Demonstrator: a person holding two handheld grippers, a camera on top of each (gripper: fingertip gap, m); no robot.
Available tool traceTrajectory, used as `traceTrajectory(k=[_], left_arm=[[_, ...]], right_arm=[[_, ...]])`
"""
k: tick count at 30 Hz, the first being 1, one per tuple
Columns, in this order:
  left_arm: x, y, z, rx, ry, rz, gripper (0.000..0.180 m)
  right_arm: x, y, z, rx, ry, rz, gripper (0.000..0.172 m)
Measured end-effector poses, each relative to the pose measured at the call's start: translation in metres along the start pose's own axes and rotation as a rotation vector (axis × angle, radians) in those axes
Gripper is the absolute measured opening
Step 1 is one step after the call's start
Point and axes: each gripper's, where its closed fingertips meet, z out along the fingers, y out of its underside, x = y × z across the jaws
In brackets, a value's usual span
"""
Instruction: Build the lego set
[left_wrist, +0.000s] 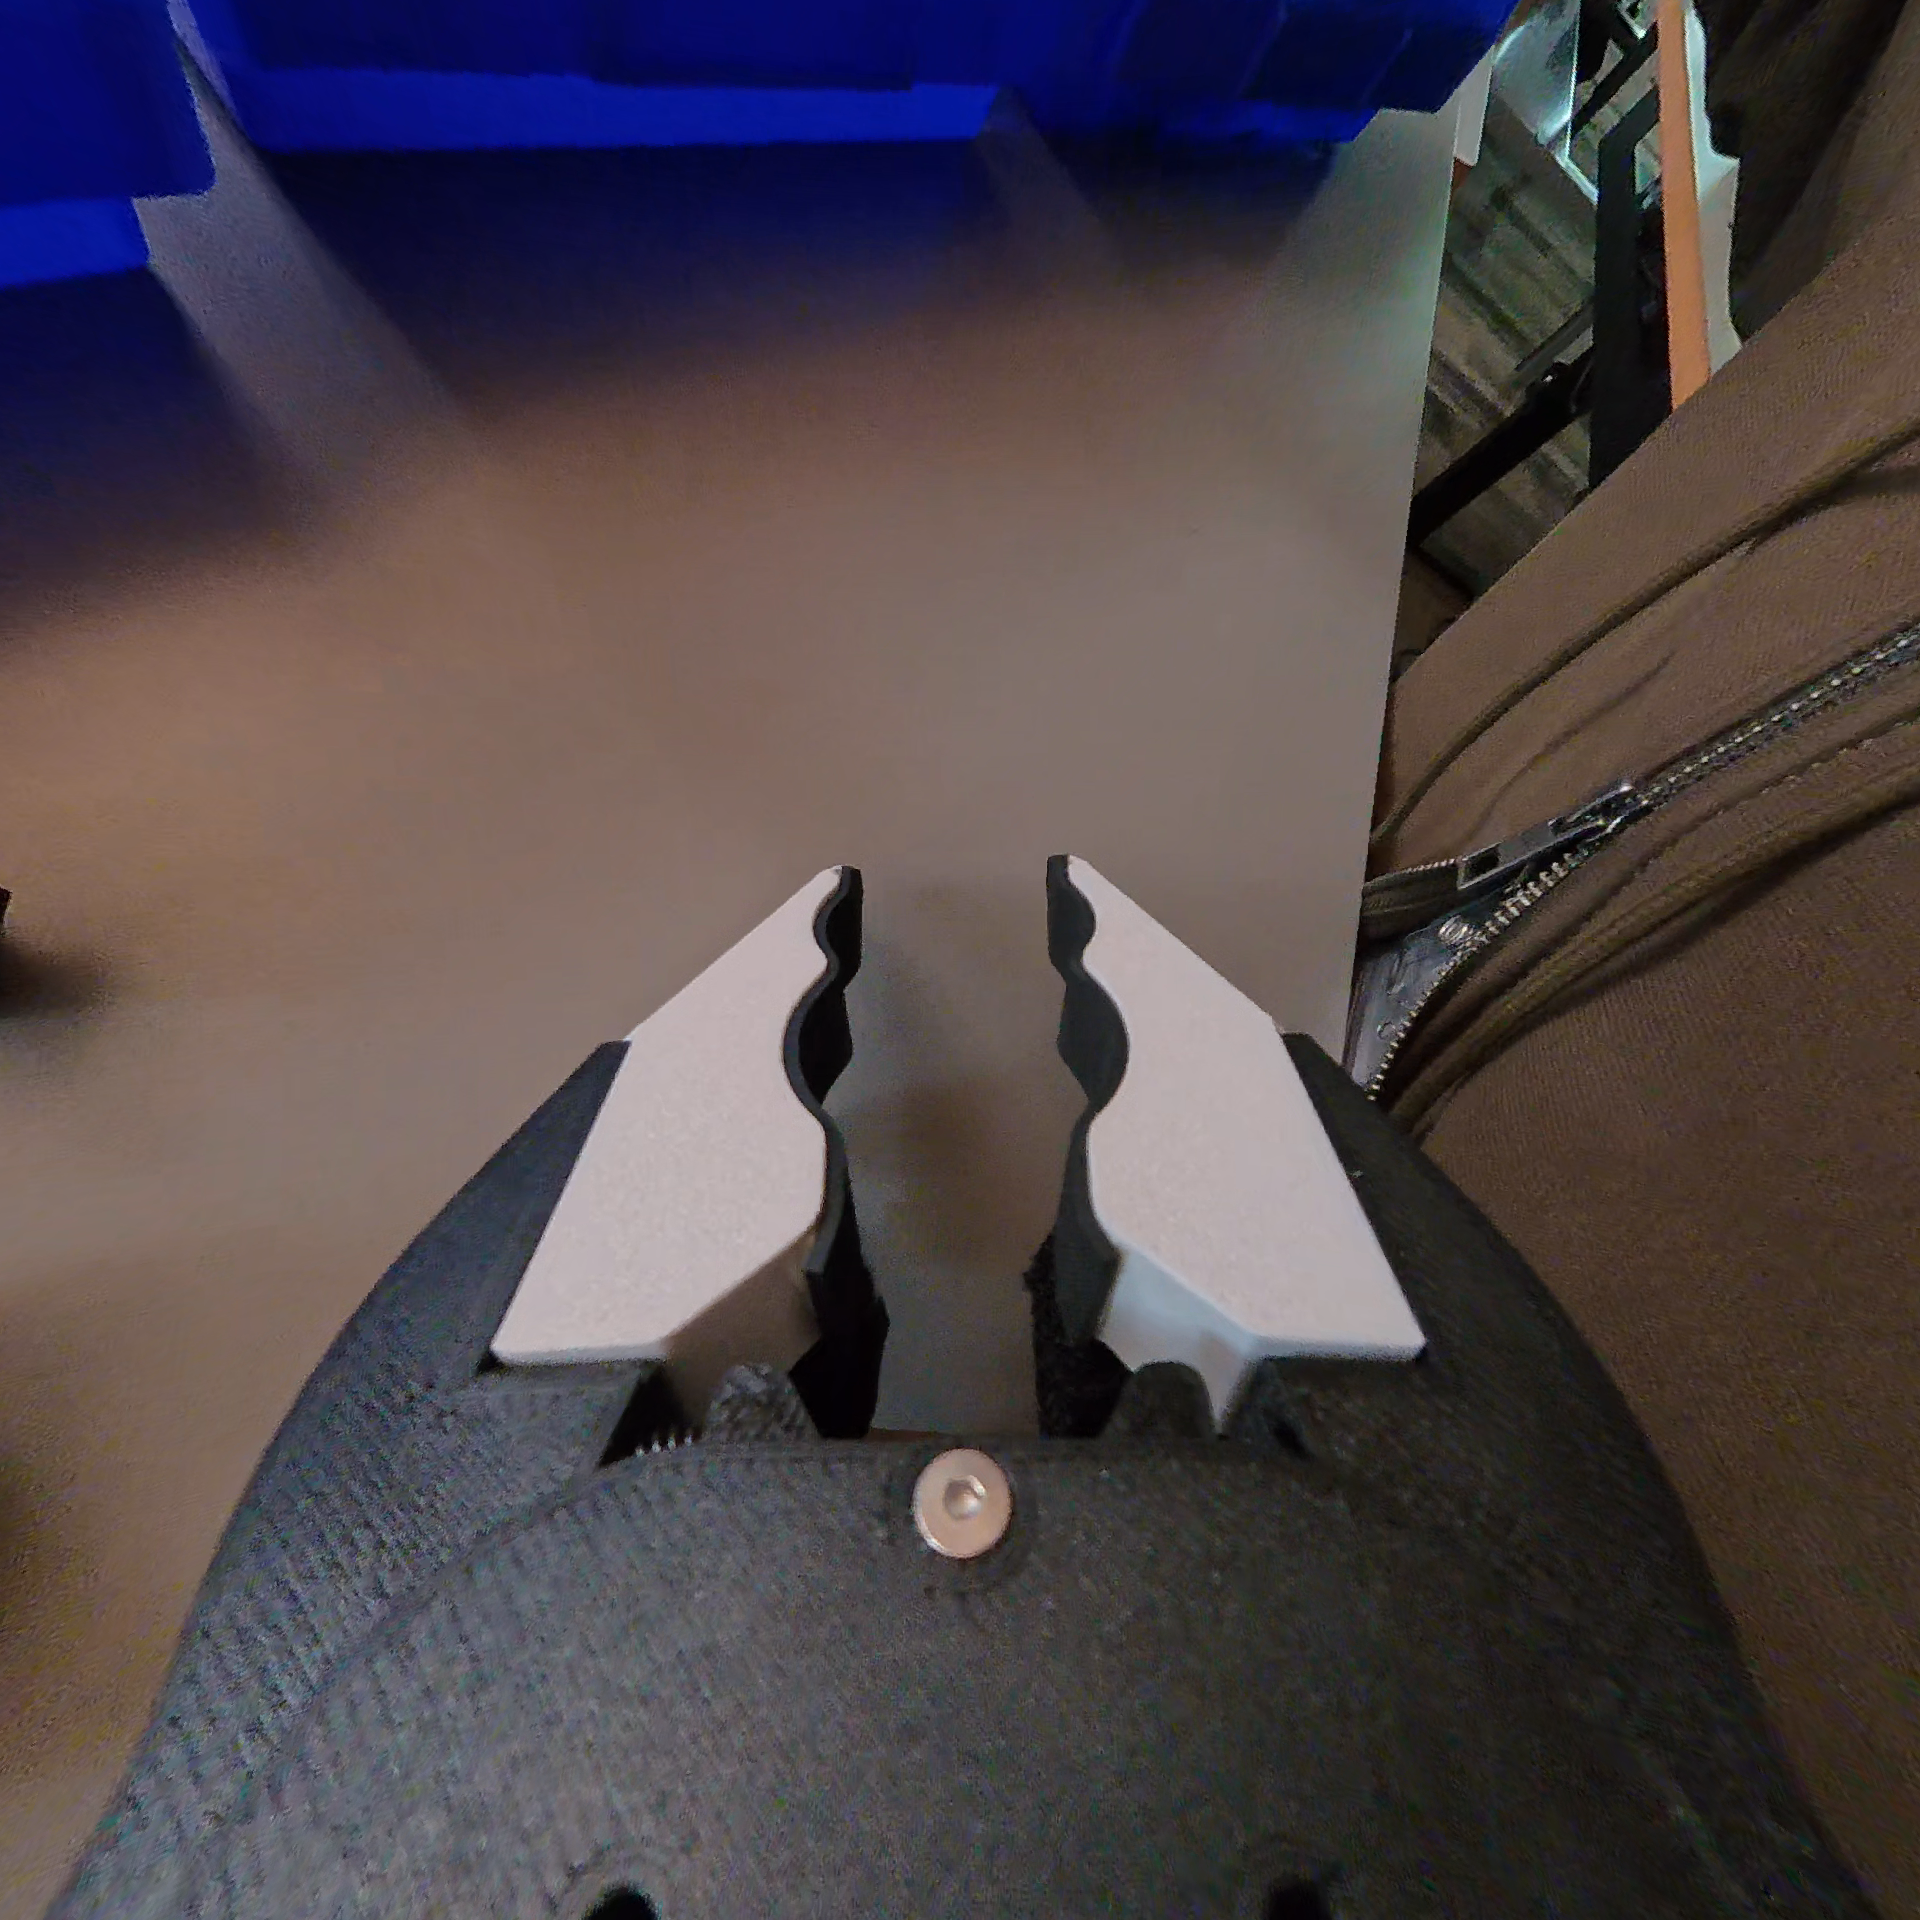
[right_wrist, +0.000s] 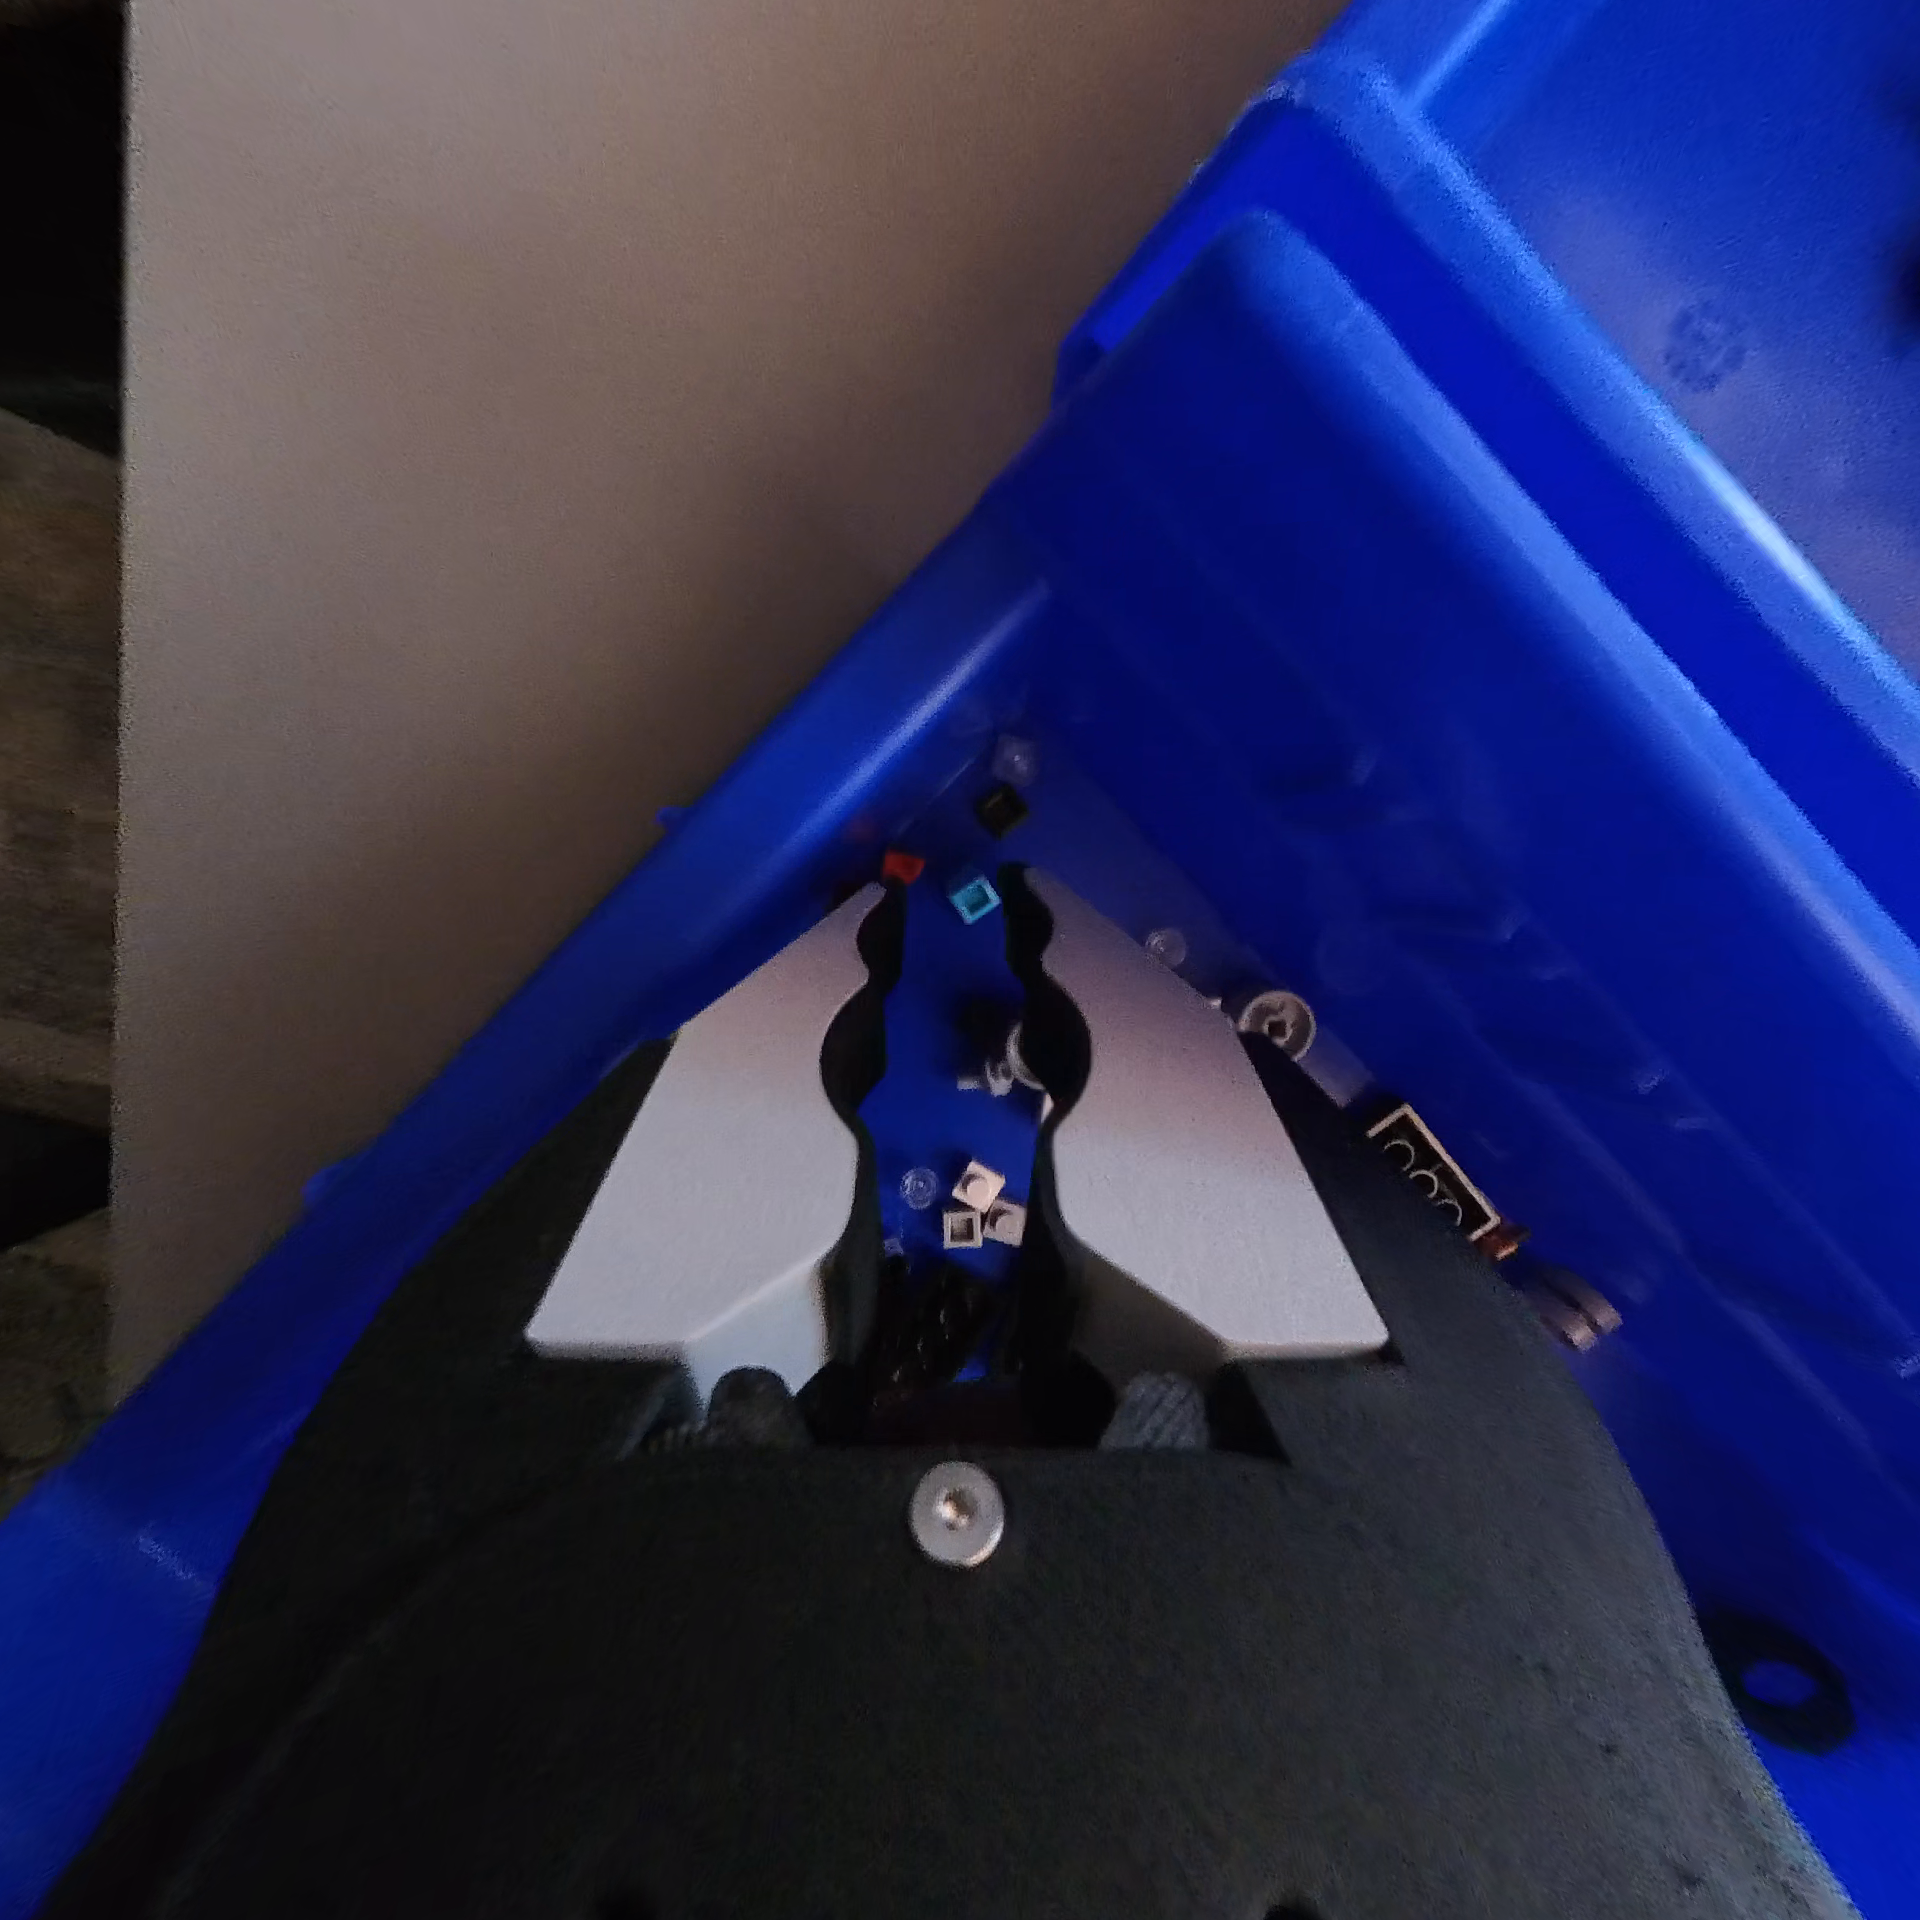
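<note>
Left gripper: my fingers stand apart with nothing between them, only bare table under the gap. It hangs low over the surface near the table's right edge, close beside a person's brown zipped jacket.

Right gripper: fingers apart by a narrow gap, tips down inside a blue bin, near its corner. No pad presses on anything that I can make out. A small teal brick lies on the bin floor just off the tips, nearer the right finger; a small red brick sits at the left fingertip, touching or not I cannot tell through the blur. A black brick lies a little farther toward the corner. Between the fingers, lower down, I see a cluster of small grey bricks and a clear round stud; a tan brick rests to the right by the bin wall.

Progress, as far as I can judge: nothing is lifted by either tool, and the loose pieces all lie in the bin.

Surface: plain matte light-grey tabletop. More blue bins line its far side. Beyond the table edge, dark frames and an orange post, too blurred to name.
</note>
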Motion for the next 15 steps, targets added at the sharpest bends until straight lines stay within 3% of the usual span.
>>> traceTrajectory(k=[3,9,15], left_arm=[[-0.001,-0.001,-0.002,0.014,0.009,-0.018,0.037],[0.004,-0.001,-0.014,0.071,0.01,-0.007,0.037],[0.012,0.008,-0.062,0.198,-0.02,-0.029,0.036]], right_arm=[[0.002,0.002,0.001,0.003,0.004,0.01,0.013],[0.004,0.0,-0.008,-0.017,0.05,0.064,0.011],[-0.002,-0.051,-0.061,0.051,0.21,0.122,0.011]])
